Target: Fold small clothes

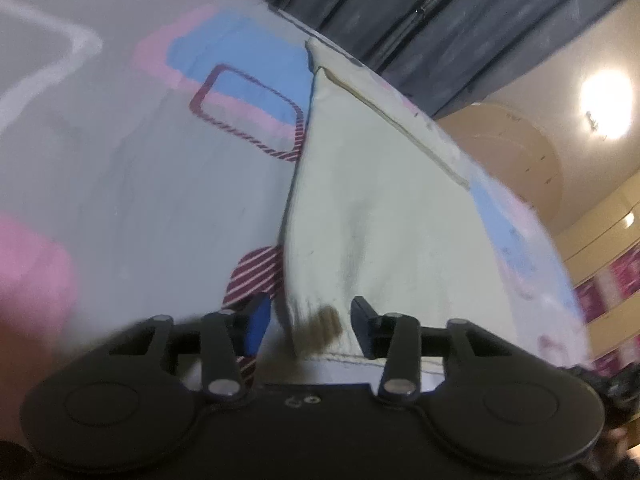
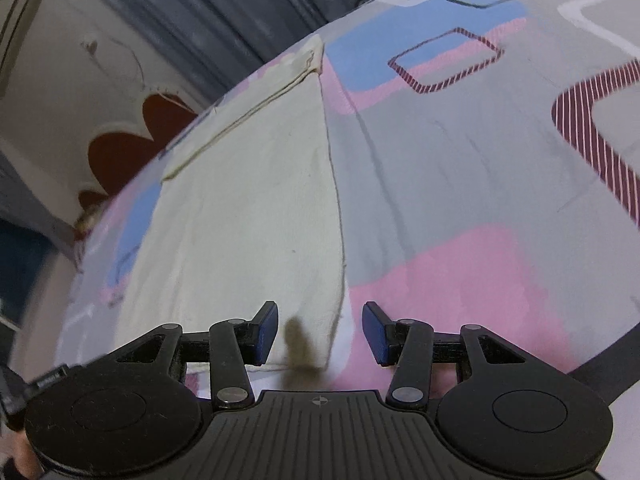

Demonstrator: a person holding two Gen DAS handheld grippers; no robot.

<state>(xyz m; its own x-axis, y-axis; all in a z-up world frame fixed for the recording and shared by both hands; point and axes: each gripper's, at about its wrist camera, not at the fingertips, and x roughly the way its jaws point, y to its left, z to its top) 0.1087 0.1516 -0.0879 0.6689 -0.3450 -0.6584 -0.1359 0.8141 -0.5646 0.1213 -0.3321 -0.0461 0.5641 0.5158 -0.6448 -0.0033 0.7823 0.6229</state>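
A cream-white cloth (image 1: 380, 208) lies flat on a patterned bedsheet (image 1: 160, 184). In the left wrist view my left gripper (image 1: 308, 328) is open, with its jaws on either side of the cloth's near left corner, just above it. In the right wrist view the same cloth (image 2: 248, 216) stretches away from me, with a stitched hem at its far end. My right gripper (image 2: 320, 332) is open and straddles the cloth's near right corner and right edge. Neither gripper holds anything.
The bedsheet (image 2: 460, 184) is grey with pink, blue and striped maroon shapes. Dark grey curtains (image 1: 440, 12) hang beyond the bed's far edge. A cardboard box (image 1: 516, 152) and a lit lamp (image 1: 606, 106) stand at the far right.
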